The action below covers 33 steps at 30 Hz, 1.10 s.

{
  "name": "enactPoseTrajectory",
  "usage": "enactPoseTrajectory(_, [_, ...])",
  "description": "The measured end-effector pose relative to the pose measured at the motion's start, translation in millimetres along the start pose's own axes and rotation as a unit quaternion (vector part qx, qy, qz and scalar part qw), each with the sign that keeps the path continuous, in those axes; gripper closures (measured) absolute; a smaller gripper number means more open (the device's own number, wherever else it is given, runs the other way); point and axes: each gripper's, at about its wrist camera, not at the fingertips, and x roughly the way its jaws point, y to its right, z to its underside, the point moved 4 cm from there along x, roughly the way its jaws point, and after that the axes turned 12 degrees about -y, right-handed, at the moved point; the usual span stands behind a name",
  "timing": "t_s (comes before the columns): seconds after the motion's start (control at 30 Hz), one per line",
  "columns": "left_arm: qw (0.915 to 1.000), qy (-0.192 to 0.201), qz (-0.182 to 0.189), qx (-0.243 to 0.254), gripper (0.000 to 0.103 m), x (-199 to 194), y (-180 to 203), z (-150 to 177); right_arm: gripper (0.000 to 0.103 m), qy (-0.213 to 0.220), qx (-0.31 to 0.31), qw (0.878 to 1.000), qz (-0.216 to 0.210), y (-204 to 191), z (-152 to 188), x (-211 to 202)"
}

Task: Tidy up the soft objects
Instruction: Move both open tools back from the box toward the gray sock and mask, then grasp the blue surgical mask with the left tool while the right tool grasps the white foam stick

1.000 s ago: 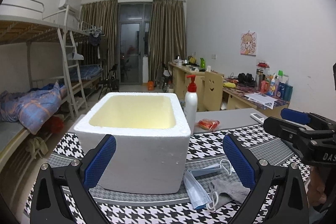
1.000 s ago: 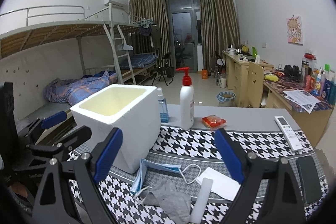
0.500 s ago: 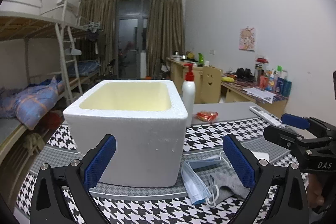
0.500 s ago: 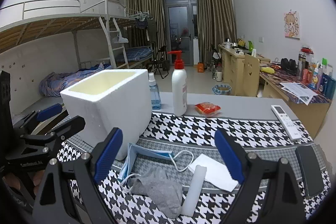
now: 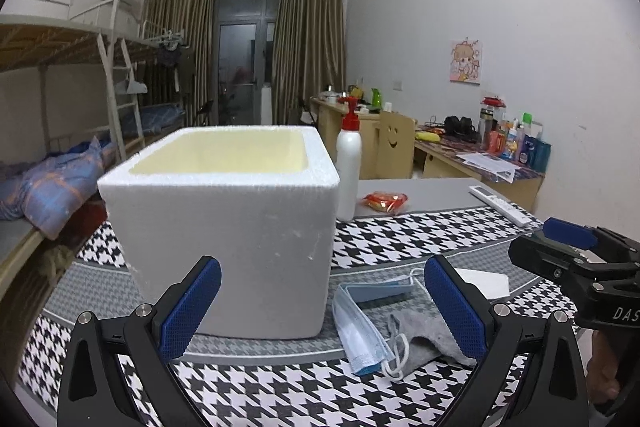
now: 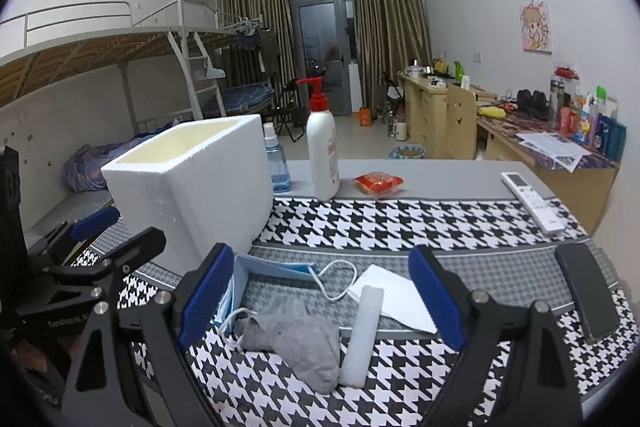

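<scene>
Judging from the layout, nothing is sorted yet: the foam box (image 5: 224, 227) stands open on the houndstooth cloth (image 6: 400, 227), and what shows of its inside looks empty, though the floor of the box is hidden from both cameras. Soft stuff all sits out on the cloth just to the right of the box: blue face mask (image 6: 276, 269) lying right beside the box's near corner, grey sock (image 6: 296, 341) crumpled in front of it with a mask ear loop across its edge, a flat white sheet (image 6: 394, 295) and a white roll (image 6: 364, 333) lying just beside the sock, partly over the sheet. Left gripper (image 5: 322, 311) is spread wide and empty, its left pad in front of the box wall, its right pad over the mask and sock area; no contact that I can see. Right gripper (image 6: 322, 301) is also wide open with nothing in it, hovering with the sock, roll and sheet between its fingers (image 6: 436, 297) in view, not touching them. Pump bottle (image 6: 323, 155), spray bottle (image 6: 276, 163), red snack packet (image 6: 378, 183), remote (image 6: 532, 201) and phone (image 6: 588, 291) are hard items, probably not part of the job. So: zero items in, mask, sock and likely the roll and sheet left. The sock looks like the closest pick for the right side.
</scene>
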Motion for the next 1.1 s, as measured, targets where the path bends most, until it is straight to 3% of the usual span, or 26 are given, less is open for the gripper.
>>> enactPoseTrajectory(0.8, [0.9985,-0.05,-0.023,0.006,0.001,32,14,15,0.011,-0.047,0.011,0.999,-0.002,25,20,24])
enactPoseTrajectory(1.1, [0.9963,-0.081,-0.028,-0.002,0.01,49,14,16,0.011,-0.064,0.022,0.998,-0.004,31,21,33])
